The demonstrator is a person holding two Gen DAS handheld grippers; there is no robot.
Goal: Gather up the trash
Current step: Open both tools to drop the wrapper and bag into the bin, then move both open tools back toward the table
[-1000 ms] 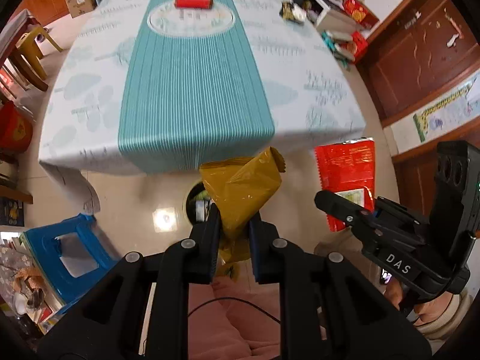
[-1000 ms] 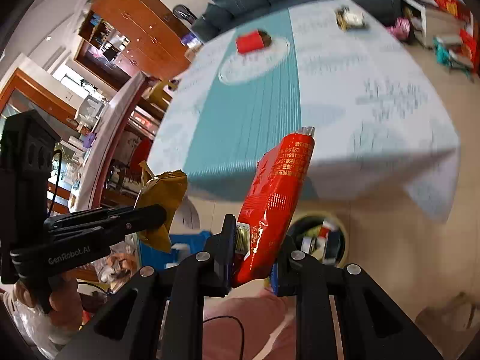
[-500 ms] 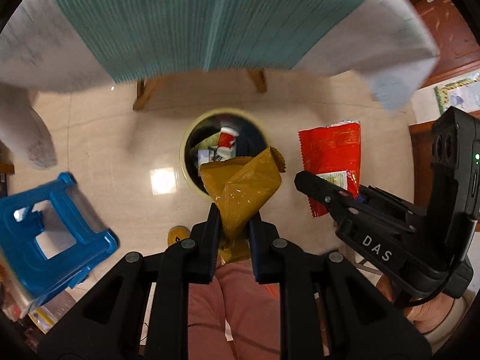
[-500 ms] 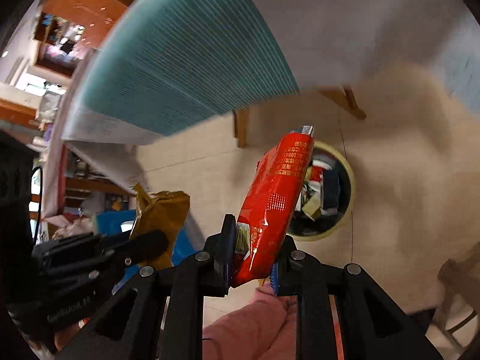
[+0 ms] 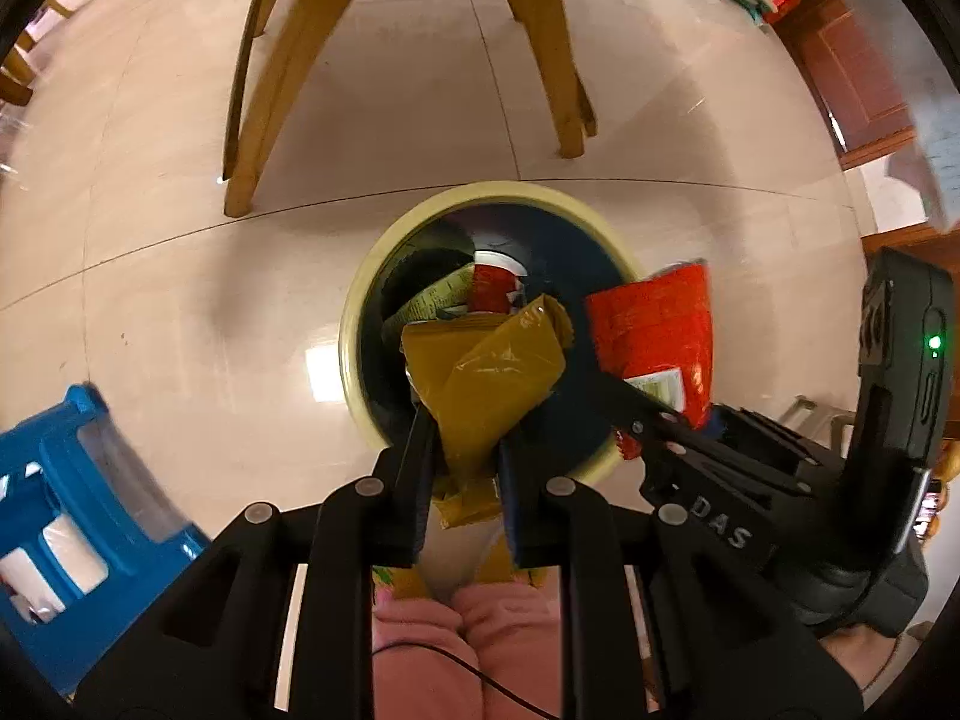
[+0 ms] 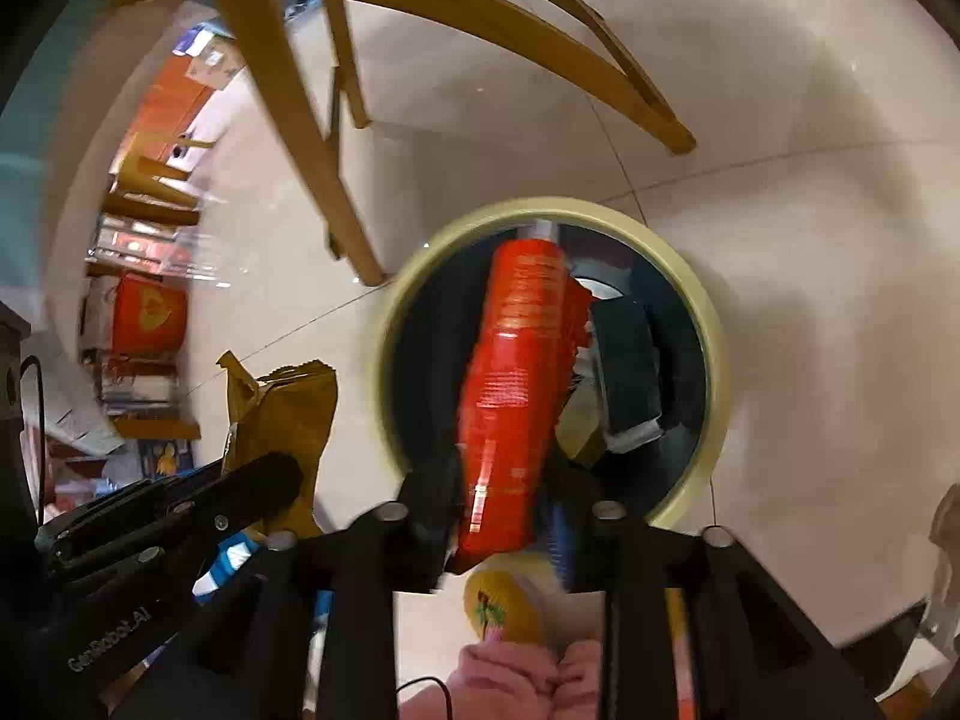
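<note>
While both claws hang over the bin [image 5: 360,324], the left claw [image 5: 465,450] pinches a light, crinkly yellow wrapper [image 5: 486,372] by its lower end, and the right claw [image 6: 501,516], jaws opening, loosens around a slippery red wrapper [image 6: 510,372].

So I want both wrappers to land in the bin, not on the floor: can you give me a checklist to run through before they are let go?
1. Bin below both grippers: ok.
2. Yellow wrapper over the bin mouth: ok; in the left gripper, whose jaws are opening.
3. Red wrapper over the bin mouth: ok; between the right gripper fingers, whose jaws are opening.
4. Room in the bin: ok, trash lies low inside.
5. Red wrapper already free of the pads: cannot tell, blurred.
6. Table legs clear of the drop: ok.
</note>
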